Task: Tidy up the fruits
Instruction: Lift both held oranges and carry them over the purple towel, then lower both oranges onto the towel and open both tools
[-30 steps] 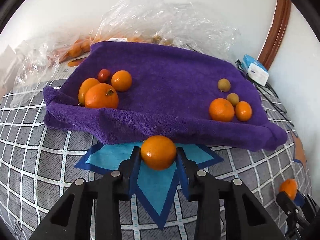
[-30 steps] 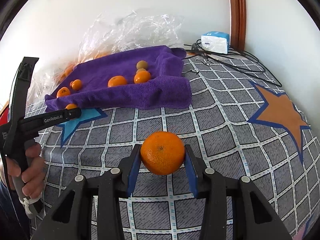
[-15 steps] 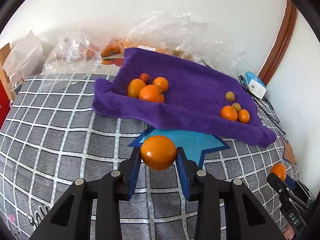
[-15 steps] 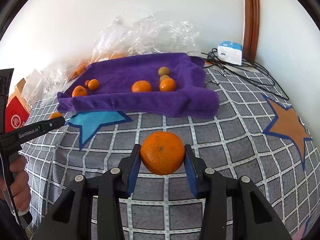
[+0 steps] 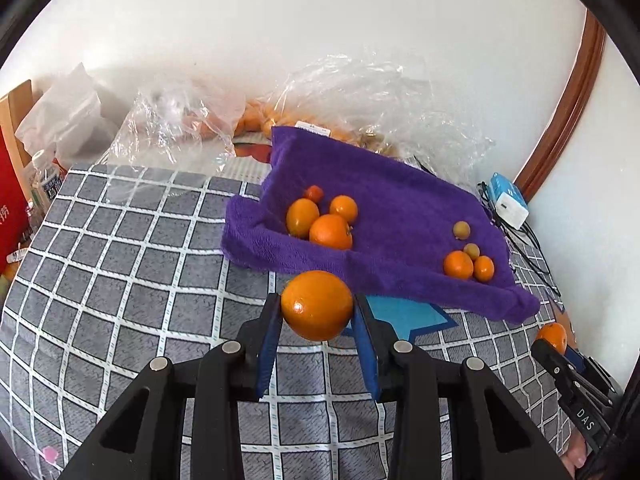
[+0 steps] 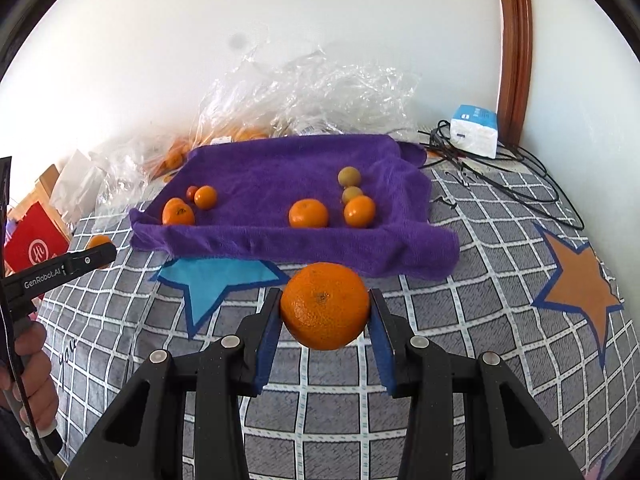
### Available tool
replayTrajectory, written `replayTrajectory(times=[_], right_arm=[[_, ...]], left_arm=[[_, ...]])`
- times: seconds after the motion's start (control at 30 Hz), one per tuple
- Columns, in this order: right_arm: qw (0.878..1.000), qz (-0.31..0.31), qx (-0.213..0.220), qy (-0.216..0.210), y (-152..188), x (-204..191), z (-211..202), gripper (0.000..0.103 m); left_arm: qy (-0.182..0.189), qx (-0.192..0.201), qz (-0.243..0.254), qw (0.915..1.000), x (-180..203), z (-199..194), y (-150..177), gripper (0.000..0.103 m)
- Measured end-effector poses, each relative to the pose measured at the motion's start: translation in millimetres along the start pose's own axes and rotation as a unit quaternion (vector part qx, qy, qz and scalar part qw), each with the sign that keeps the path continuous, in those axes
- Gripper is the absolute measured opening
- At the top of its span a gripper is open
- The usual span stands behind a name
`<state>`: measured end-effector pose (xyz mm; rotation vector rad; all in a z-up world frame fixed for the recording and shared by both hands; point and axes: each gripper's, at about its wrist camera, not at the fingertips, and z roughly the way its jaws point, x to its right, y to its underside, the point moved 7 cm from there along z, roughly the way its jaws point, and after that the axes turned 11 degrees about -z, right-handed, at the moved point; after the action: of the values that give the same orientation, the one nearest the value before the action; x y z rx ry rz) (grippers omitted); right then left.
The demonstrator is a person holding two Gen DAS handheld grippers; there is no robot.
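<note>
Left wrist view: the left gripper (image 5: 317,312), clamped on an orange (image 5: 317,306), has pulled back and up from the towel (image 5: 392,216); the right gripper (image 6: 325,314) likewise lifts its orange (image 6: 325,306) above the bed (image 6: 460,320), both likely bound for a pile

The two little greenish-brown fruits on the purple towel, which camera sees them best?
The right wrist view: the two greenish-brown fruits sit nearer the middle there, larger and clear, one behind the other on the purple towel. The left wrist view shows both too, but smaller and off to the right side.
</note>
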<state>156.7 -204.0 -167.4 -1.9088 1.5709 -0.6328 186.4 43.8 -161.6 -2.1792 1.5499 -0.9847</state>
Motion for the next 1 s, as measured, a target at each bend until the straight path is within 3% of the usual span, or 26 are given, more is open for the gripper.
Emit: replayTrajectory(times=[0.37,1.0], right_arm=[[1.0,-0.012,0.012,-0.004,-45.7,2.4,21.5,0.042],[0.998,-0.047,-0.035,-0.028,-101.5,11.8,145.6,0.042]], left_arm=[[-0.001,0.006,-0.016,0.9999,-4.8,12.6,-36.7,0.033],[-0.022,-0.009,-0.022,0.9995,-7.2,59.9,-69.6,0.033]])
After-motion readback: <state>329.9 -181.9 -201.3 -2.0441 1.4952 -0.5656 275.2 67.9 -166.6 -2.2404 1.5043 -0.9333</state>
